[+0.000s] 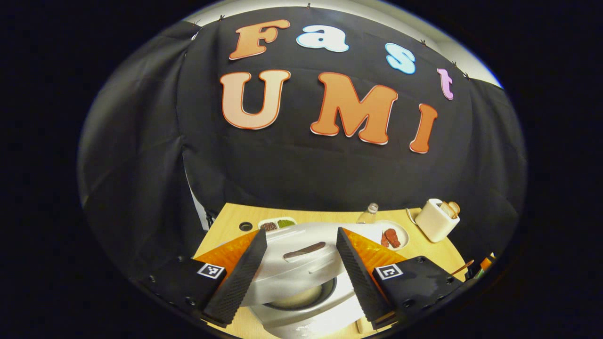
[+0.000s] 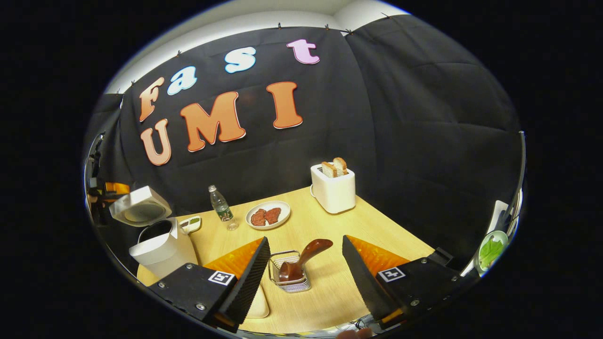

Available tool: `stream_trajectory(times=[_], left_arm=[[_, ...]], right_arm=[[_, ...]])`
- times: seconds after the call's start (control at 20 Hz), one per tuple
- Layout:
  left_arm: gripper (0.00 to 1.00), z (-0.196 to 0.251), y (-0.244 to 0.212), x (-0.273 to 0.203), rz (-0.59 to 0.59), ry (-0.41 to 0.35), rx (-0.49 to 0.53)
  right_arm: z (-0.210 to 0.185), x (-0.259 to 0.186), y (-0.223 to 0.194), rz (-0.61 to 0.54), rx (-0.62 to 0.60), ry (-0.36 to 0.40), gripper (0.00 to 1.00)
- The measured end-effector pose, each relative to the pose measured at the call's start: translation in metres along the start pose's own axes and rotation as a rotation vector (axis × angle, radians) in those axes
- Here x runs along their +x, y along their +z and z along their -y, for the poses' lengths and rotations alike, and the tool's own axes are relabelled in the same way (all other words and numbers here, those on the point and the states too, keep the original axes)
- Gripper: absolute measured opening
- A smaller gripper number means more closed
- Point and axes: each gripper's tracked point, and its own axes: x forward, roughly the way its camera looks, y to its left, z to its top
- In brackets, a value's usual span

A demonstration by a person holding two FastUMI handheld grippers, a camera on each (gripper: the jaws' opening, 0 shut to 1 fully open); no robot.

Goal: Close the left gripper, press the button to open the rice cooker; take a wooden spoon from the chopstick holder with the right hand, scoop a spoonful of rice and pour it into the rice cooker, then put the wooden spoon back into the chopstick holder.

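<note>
Right gripper view takes in the wooden table (image 2: 330, 226), the white rice cooker (image 2: 158, 247) at its left edge with lid raised, then the wire chopstick holder (image 2: 289, 275) holding the wooden spoon (image 2: 304, 259) between the right gripper's (image 2: 305, 273) wide-spread fingers, while the left gripper (image 1: 301, 270) hangs wide apart over the cooker.

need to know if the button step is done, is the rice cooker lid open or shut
Open. In the right gripper view the rice cooker has its lid tipped up and back, exposing the dark pot mouth.
</note>
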Motion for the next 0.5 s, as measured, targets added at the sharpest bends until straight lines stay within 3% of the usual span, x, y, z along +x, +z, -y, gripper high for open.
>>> stream_trajectory(times=[0.3, 0.5], left_arm=[[1.0, 0.012, -0.06, 0.001, -0.064, -0.013, -0.035], [1.0, 0.01, -0.085, 0.007, -0.09, 0.005, 0.004]], right_arm=[[-0.004, -0.011, -0.015, -0.028, -0.008, 0.021, 0.95], [0.0, -0.015, -0.018, -0.035, 0.003, 0.018, 0.95]])
